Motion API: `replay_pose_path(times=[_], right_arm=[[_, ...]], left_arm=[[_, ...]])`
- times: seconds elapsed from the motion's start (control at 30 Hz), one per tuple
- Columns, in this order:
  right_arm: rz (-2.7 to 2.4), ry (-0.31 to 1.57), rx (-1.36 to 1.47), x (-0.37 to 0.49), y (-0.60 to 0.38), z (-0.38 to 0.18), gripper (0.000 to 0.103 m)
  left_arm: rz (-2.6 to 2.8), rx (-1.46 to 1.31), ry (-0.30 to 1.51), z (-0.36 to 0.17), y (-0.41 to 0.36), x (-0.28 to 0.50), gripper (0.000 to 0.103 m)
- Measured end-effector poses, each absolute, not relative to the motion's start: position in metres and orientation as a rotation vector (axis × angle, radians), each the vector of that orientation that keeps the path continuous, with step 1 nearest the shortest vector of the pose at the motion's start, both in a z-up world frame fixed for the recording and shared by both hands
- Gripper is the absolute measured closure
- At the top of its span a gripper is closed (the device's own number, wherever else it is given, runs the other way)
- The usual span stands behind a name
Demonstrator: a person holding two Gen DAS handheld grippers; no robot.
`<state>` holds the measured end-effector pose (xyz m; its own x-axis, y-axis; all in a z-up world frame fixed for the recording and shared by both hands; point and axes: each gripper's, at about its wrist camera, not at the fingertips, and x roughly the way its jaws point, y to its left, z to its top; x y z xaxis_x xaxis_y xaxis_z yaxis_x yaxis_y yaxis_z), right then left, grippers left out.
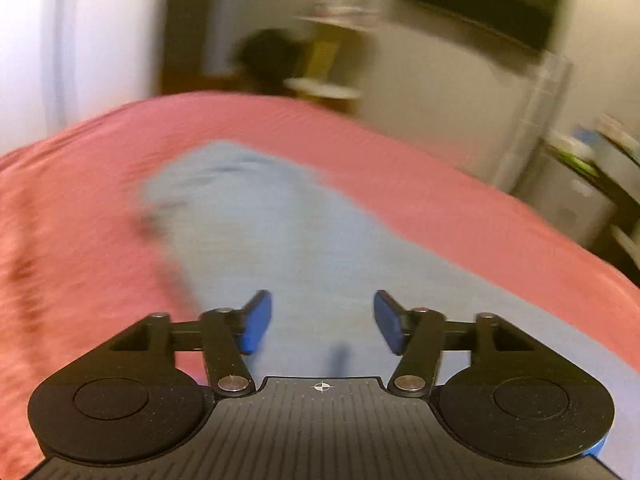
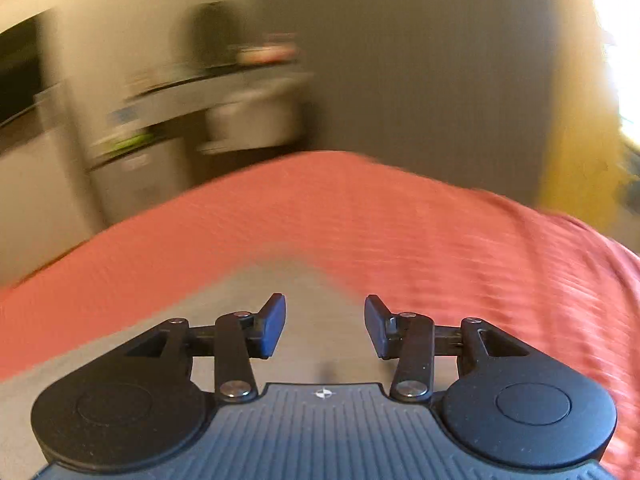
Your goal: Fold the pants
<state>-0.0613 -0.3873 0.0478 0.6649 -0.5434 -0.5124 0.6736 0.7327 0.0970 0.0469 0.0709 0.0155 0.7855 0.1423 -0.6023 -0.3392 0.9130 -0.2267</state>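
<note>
Nearest in the left wrist view, the left tongs hang spread over the pants, with nothing between the blue pads; I judge they are spread in order to take an edge of the cloth. The pale pants lie flat on the bed, running from 6 o'clock up toward 11 o'clock, where the far end looks rumpled, though blur hides the detail. In the right wrist view, the right tongs are likewise spread and empty above a corner of the pants that narrows toward 12 o'clock. The red bedspread extends beyond. Furthest off, a blurred shelf sits at 10 o'clock.
</note>
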Motion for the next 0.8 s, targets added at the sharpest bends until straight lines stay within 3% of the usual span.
replay_pose_path(times=[0.17,0.33,0.4,0.47,0.67,0.8], right_arm=[[-0.061,0.592,0.096,0.032,-0.249,0.015,0.048],[0.189,0.672,-0.065,0.078,-0.167,-0.023,0.038],[0.186,0.624,-0.033,0.079,-0.176,-0.031,0.031],[0.161,0.616,0.034,0.082,-0.199,-0.034,0.031],[-0.1,0.585,0.242,0.088,-0.302,-0.031,0.046],[-0.35,0.599,0.369,0.064,-0.365,-0.032,0.046]], left_arm=[[0.02,-0.269,0.599,-0.006,-0.001,0.091,0.034],[0.057,-0.021,0.586,-0.045,-0.024,0.117,0.032],[0.112,-0.04,0.601,-0.056,-0.008,0.122,0.022],[0.19,-0.122,0.597,-0.058,0.007,0.131,0.01],[0.328,-0.157,0.587,-0.058,0.023,0.132,0.009],[0.341,-0.19,0.589,-0.057,0.025,0.121,0.011]])
